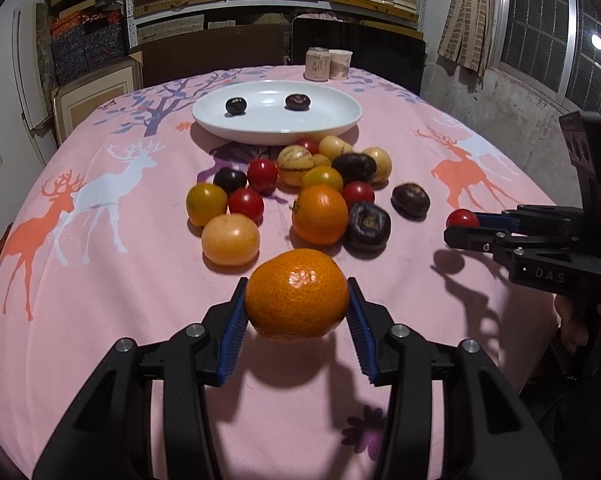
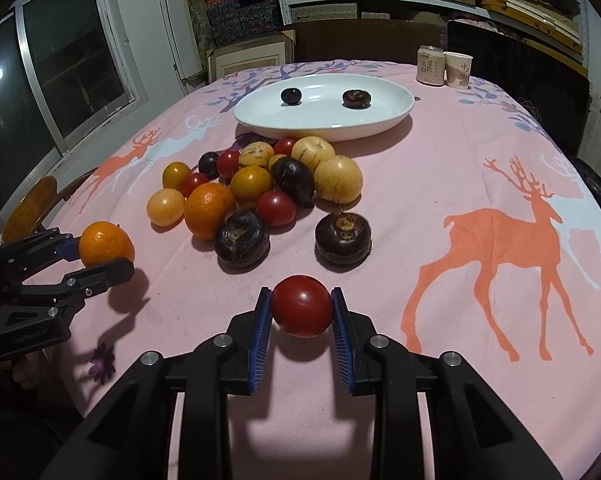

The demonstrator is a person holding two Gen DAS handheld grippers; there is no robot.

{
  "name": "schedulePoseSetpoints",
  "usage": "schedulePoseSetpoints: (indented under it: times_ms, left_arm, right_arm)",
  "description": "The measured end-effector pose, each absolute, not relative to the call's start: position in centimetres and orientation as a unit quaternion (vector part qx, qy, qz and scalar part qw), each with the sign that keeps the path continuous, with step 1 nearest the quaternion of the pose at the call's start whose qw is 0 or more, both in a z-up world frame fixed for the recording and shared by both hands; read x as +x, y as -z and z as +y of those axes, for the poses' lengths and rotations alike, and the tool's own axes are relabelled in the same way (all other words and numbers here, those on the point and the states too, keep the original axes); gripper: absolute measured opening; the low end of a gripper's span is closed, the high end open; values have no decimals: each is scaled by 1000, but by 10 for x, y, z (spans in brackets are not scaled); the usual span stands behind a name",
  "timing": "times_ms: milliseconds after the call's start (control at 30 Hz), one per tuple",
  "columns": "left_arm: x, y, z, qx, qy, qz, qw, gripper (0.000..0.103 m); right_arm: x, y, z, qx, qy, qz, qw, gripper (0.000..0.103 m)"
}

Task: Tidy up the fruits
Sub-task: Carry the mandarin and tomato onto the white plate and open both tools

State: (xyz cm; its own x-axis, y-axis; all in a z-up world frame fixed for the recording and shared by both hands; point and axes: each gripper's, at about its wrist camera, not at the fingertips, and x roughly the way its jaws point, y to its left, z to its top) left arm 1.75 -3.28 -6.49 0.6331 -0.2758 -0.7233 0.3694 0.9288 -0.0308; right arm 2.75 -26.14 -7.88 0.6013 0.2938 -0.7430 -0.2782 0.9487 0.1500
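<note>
My left gripper (image 1: 297, 300) is shut on an orange mandarin (image 1: 296, 292), held a little above the pink cloth; the same mandarin (image 2: 105, 245) shows at the left of the right wrist view. My right gripper (image 2: 301, 306) is shut on a red cherry tomato (image 2: 301, 304), also seen as the tomato (image 1: 461, 218) at the right of the left wrist view. A heap of fruit (image 1: 300, 184) lies mid-table: tomatoes, mandarins, yellow fruits and dark water chestnuts. Behind it stands a white oval plate (image 1: 332, 120) with two dark fruits (image 1: 235, 105) on it.
A can (image 1: 316, 65) and a paper cup (image 1: 340, 65) stand at the table's far edge. One dark chestnut (image 2: 342, 238) lies apart from the heap, just ahead of the right gripper. Shelves with boxes fill the back wall.
</note>
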Motion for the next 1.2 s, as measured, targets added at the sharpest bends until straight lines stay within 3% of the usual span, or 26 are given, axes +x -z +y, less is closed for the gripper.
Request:
schedulePoseSetpoints:
  times_ms: [533,867,1100,1167,1200]
  left_arm:
    - [164,-15,-57,71,171,356,916,46]
    - [298,48,-72,70,151,434,885,46]
    - [329,78,-71,71,144,463,872,46]
    - [331,78,-72,72,142,461,873,49]
    - [332,75,-71,73,135,456,877,58]
  right_arm:
    - [137,-15,-291,42,-137,352,925,30]
    - [274,42,-266,22,-102,415,904,30]
    - [312,74,-249,11,-102,438,893,30]
    - [317,77,-245,9,-109,435,894,36]
    - [317,78,-243,4,-107,434,894,41]
